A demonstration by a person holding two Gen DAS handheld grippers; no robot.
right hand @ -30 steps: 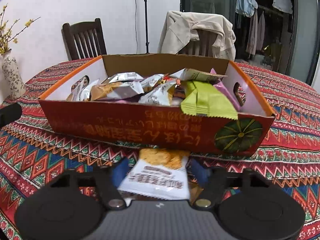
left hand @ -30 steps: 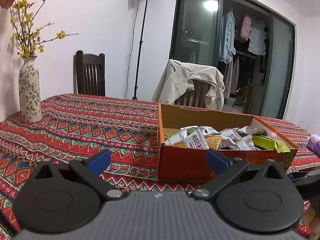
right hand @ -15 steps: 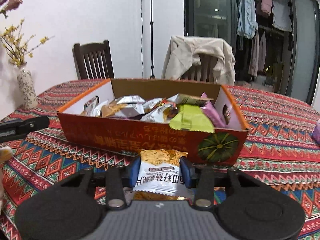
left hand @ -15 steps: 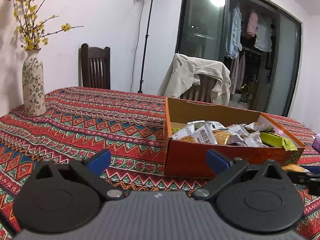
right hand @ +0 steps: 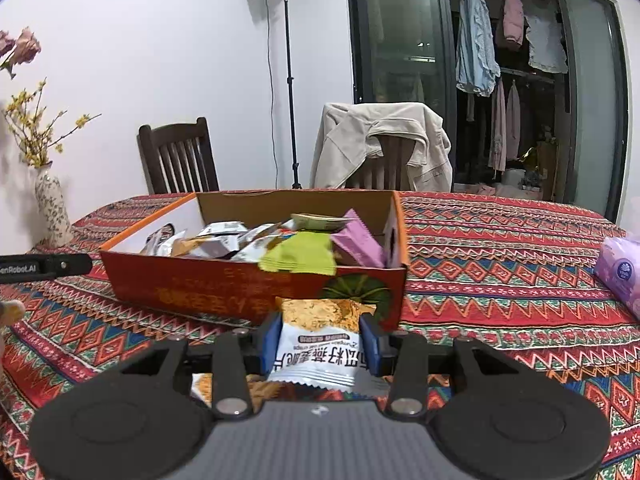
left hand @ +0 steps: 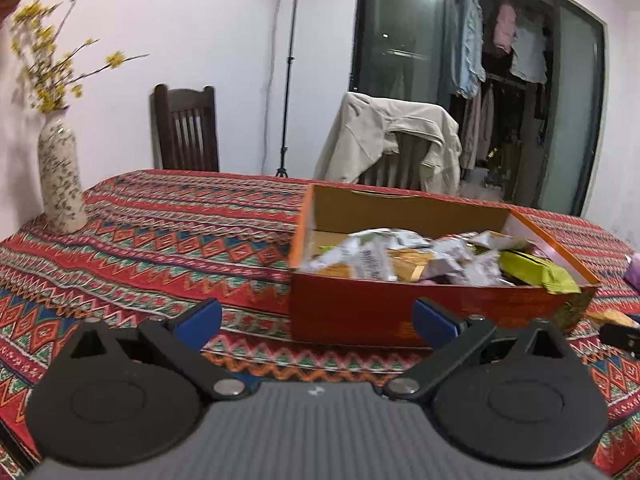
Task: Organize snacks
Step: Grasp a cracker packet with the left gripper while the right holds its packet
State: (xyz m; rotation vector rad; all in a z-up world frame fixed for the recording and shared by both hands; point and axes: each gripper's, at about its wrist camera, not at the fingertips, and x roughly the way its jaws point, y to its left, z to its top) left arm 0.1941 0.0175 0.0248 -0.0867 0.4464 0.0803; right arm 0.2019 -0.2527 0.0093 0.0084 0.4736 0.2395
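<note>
right gripper [right hand: 320, 340]: blue-padded black two-finger claw, nearest the lens in the right wrist view; its jaws have just been closing and now pinch a white plastic snack packet printed with golden crisps [right hand: 320, 344] by its two long edges; the pads press the wrapper on both sides
held packet: upright between the pads, clear of the tablecloth as far as I can judge; just in front of the near wall of the box, not yet over its rim
loose packet: a second wrapper of the same kind [right hand: 208, 388] lies on the cloth under the claw, partly hidden
left gripper [left hand: 318, 318]: the other blue-padded black claw; jaws spread wide, nothing between them, touching nothing; it hovers over the red patterned tablecloth [left hand: 160, 256] near the box's left corner
orange-red cardboard box [right hand: 248, 288]: open-topped, standing on the cloth beyond both claws; already holds a heap of silver, green and pink snack wrappers [right hand: 296, 252]
progress: most snacks appear to be boxed; the pinched packet and the one beneath are left, by my reading
purple soft pack [right hand: 620, 276]: far right on the cloth, well apart from the box; whether it counts as a snack I cannot tell
</note>
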